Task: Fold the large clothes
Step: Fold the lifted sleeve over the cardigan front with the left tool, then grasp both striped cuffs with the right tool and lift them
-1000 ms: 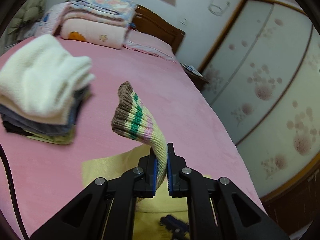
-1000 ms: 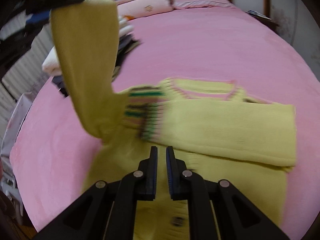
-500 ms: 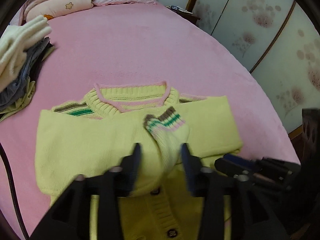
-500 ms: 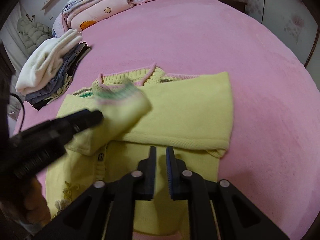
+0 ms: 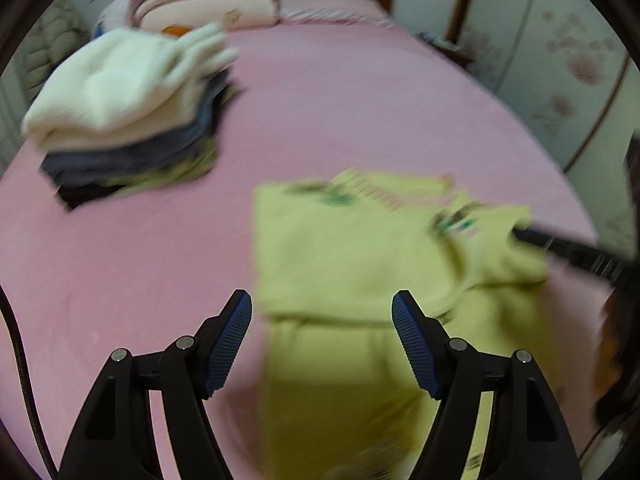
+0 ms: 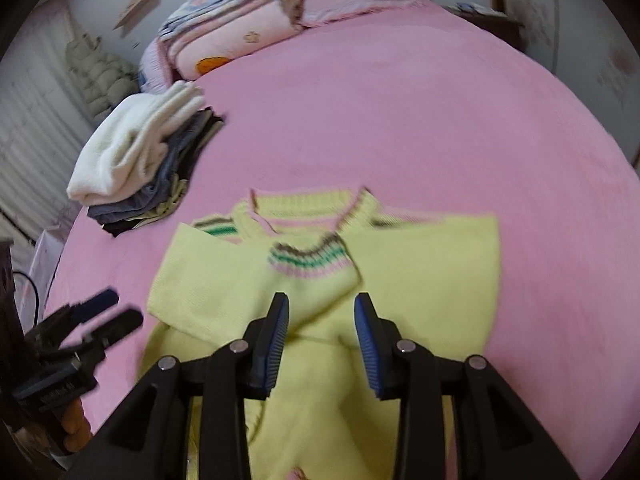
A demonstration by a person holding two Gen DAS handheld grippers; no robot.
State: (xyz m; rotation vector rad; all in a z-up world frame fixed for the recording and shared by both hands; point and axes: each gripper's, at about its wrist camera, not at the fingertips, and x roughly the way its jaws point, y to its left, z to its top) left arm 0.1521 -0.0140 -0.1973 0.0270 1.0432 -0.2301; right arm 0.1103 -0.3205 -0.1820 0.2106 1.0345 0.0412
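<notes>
- Left wrist view badly motion-blurred: stripes and collar of yellow sweater (image 5: 352, 248) smeared, knit texture impossible to read there.
- Near hem of sweater cut off by bottom of both views, partly hidden behind gripper frames; buttons not made out w/ any certainty.
- Lower layers of folded clothes pile (image 6: 136, 168) mostly hidden under white top item; only grey, dark and yellowish edges showed.
- Person's hand at bottom left of right wrist view only a sliver, rest hidden behind left gripper body.
- Right gripper in left wrist view just a dark bar at right edge, touching or overlapping sweater's right side; couldn't tell which.
- Sweater lay flat on pink bed cover (image 6: 420, 112), near centre, right of and nearer than clothes pile, apart from it.
- Pale yellow knit, collar edged pink at far end, both sleeves folded across chest.
- Striped cuff (image 6: 308, 258) (brown, green, pink bands) on top near middle, just below collar; second striped cuff peeked out left of collar.
- Left gripper (image 5: 322, 312): jaws wide and opening, nothing b/w pads; hung over sweater's left edge.
- Right gripper (image 6: 321, 312): jaws at narrow-to-mid gap and opening, nothing pinched; folded sleeve seen thru the gap below.
- Stacked bedding (image 6: 236, 24) at far end by headboard, blurred.
</notes>
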